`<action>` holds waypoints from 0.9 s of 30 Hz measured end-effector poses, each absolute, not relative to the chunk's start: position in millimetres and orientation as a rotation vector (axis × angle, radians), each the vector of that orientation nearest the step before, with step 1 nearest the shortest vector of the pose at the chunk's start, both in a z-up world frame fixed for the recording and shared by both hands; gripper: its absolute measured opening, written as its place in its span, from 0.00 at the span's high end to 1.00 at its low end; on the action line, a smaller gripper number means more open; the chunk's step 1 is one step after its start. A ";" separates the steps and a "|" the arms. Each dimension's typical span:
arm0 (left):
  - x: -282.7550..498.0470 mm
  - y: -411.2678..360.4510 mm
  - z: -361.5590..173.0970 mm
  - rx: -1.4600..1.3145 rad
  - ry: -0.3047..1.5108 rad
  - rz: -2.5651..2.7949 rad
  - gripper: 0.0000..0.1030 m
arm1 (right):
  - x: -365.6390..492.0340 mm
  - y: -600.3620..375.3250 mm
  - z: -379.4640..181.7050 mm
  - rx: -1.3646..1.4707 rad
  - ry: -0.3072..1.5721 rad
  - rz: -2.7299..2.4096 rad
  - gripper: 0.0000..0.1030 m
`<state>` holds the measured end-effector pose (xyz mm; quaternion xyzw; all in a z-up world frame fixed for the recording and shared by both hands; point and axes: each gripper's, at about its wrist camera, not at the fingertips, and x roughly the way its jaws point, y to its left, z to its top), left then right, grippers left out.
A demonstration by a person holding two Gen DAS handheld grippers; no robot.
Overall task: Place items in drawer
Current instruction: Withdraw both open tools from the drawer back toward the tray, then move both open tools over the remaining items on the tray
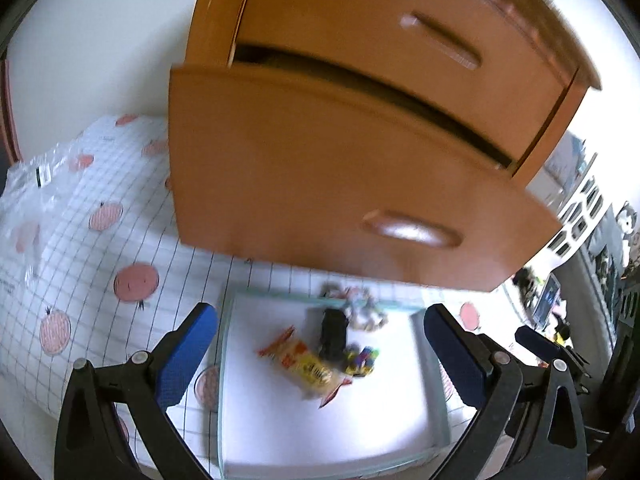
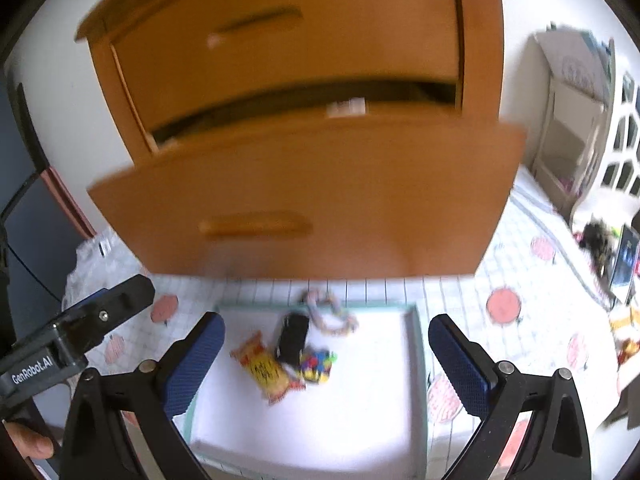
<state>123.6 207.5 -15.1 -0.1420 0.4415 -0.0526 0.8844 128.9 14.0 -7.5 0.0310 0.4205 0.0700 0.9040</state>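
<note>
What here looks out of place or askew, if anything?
Nothing is spilled or broken. The lower drawer of the wooden cabinet stands pulled out, as the task needs. The snack packet, black item, colourful toy and rope lie bunched in the white tray.

"GenRobot.AI" in white letters on the black body of the left gripper (image 2: pixel 116 300), seen from the right wrist view, left of the tray (image 2: pixel 418 344). Snack packet (image 2: pixel 266 368) in the tray has yellow print, too blurred to read. White sticker (image 2: pixel 346 107) on the lower drawer's top edge is unreadable.
</note>
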 end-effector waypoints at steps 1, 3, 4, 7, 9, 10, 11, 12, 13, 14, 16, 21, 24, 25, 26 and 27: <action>122.6 207.9 -18.4 -0.294 0.922 -0.108 0.00 | 128.5 13.7 -13.8 0.067 0.885 0.144 0.00; 122.2 209.2 -26.1 -0.292 0.938 -0.099 0.00 | 127.3 11.8 -26.3 0.078 0.914 0.137 0.00; 122.3 210.0 -29.8 -0.294 0.947 -0.095 0.00 | 127.5 9.9 -31.8 0.090 0.926 0.132 0.00; 125.5 212.8 -38.9 -0.298 0.966 -0.085 0.00 | 130.1 3.0 -42.7 0.132 0.957 0.116 0.00; 126.6 214.1 -46.4 -0.298 0.983 -0.078 0.00 | 132.4 0.4 -46.9 0.138 0.965 0.104 0.00; 127.0 214.8 -50.9 -0.299 0.992 -0.077 0.00 | 133.3 -0.7 -49.7 0.139 0.969 0.099 0.00; 127.3 215.4 -55.7 -0.299 1.001 -0.075 0.00 | 134.2 -0.6 -51.7 0.140 0.974 0.096 0.00; 127.3 215.6 -60.4 -0.299 1.012 -0.072 0.00 | 135.3 -1.8 -55.1 0.145 0.984 0.091 0.00; 127.1 215.7 -64.8 -0.299 1.023 -0.071 0.00 | 136.6 -2.4 -59.1 0.151 0.996 0.090 0.00; 127.0 215.8 -69.1 -0.299 1.035 -0.069 0.00 | 137.6 -2.6 -61.5 0.153 1.005 0.090 0.00; 126.6 215.9 -77.6 -0.297 1.055 -0.065 0.00 | 140.2 -2.3 -70.0 0.151 1.028 0.086 0.00; 126.5 218.0 -93.6 -0.301 1.090 -0.056 0.00 | 144.8 -3.5 -84.8 0.157 1.065 0.084 0.00; 126.2 218.1 -100.9 -0.298 1.101 -0.053 0.00 | 146.8 -4.2 -93.4 0.153 1.079 0.075 0.00; 126.7 217.8 -103.6 -0.297 1.106 -0.053 0.00 | 147.3 -4.6 -96.9 0.152 1.084 0.071 0.00; 127.0 217.5 -106.4 -0.297 1.111 -0.054 0.00 | 147.9 -5.4 -99.8 0.154 1.087 0.068 0.00; 127.2 216.9 -109.4 -0.297 1.117 -0.056 0.00 | 148.7 -5.7 -102.8 0.155 1.089 0.064 0.00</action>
